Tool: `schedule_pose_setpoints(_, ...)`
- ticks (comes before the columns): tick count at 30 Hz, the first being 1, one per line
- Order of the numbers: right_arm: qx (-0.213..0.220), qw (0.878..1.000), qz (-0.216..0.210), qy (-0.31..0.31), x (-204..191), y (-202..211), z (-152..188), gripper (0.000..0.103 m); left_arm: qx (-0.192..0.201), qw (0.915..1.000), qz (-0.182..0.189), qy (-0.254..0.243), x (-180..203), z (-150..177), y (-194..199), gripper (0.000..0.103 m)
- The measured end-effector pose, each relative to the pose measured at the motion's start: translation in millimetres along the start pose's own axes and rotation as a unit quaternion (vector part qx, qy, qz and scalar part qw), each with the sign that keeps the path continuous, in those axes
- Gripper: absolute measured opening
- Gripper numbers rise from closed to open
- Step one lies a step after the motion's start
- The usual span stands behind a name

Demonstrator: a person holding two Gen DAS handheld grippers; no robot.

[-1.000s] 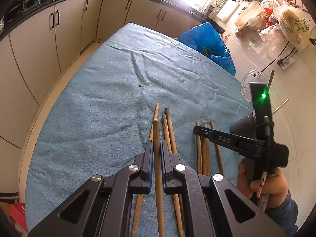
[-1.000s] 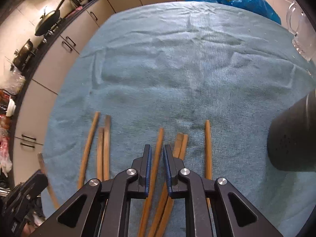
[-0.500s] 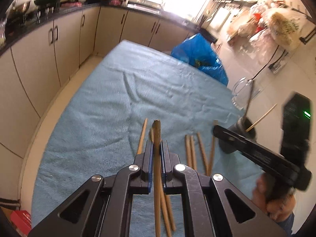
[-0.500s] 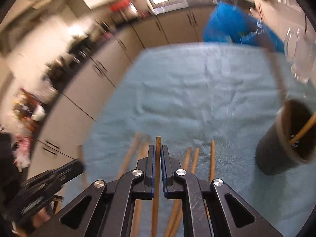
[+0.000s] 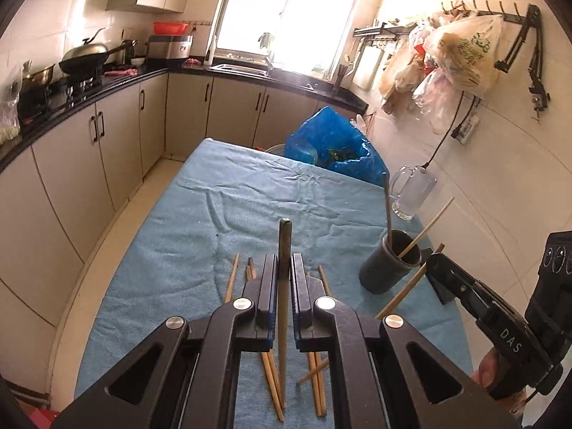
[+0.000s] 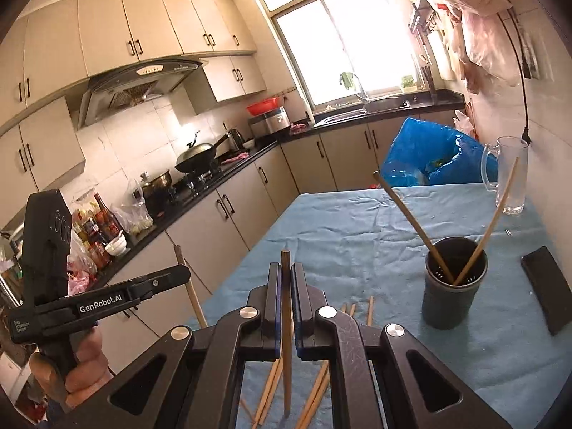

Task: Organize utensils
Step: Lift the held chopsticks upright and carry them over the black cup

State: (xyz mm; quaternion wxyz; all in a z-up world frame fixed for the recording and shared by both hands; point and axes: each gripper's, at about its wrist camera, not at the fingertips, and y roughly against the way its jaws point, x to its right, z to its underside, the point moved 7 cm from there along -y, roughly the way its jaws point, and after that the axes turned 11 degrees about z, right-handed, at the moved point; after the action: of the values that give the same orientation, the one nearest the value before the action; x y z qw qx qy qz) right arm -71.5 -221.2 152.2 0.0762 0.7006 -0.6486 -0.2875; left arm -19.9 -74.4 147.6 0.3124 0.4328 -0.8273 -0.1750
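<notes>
Two wooden chopsticks already stand in the dark round plastic holder [image 6: 453, 282] on the blue-towelled worktop [image 5: 221, 214]. The left tool [image 5: 285, 279] is clamped on one dark-tipped chopstick [image 5: 285, 236], the right tool [image 6: 286, 286] on a paler chopstick [image 6: 285, 261], both lifted clear. Several loose chopsticks [image 5: 318, 379] lie below, unsorted (most of the job). Readable lettering: "GenRobot.AI" and "DAS".

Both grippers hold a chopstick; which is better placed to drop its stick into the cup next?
Right, probably. In the left wrist view the right gripper sits right beside the cup; the left gripper is farther off, above the loose chopsticks.
</notes>
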Motion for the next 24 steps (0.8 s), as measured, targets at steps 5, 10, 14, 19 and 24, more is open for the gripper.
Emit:
schedule_pose_setpoints(5, 0.014, 1.0, 0.0, -0.017, 14, 11, -5, 0.006, -0.002, 1.0, -0.006, -0.002, 6, 0, 0, 0.006)
schedule_pose_setpoints(10, 0.026, 0.999, 0.001, -0.029, 26, 23, -10, 0.006, -0.006, 0.9999, -0.007, -0.008, 13, 0, -4, 0.006)
schedule_pose_setpoints(14, 0.032, 0.999, 0.004, -0.038, 33, 29, -14, 0.006, -0.008, 0.9999, -0.005, -0.013, 16, 0, -5, 0.006)
schedule_pose_setpoints(19, 0.041, 0.998, 0.011, -0.047, 43, 37, -16, 0.006, -0.008, 0.9998, -0.003, -0.016, 20, 0, -5, 0.006)
schedule_pose_setpoints(24, 0.05, 0.997, 0.019, -0.053, 52, 44, -20, 0.006, -0.006, 0.9998, 0.001, -0.021, 25, -2, -3, 0.006)
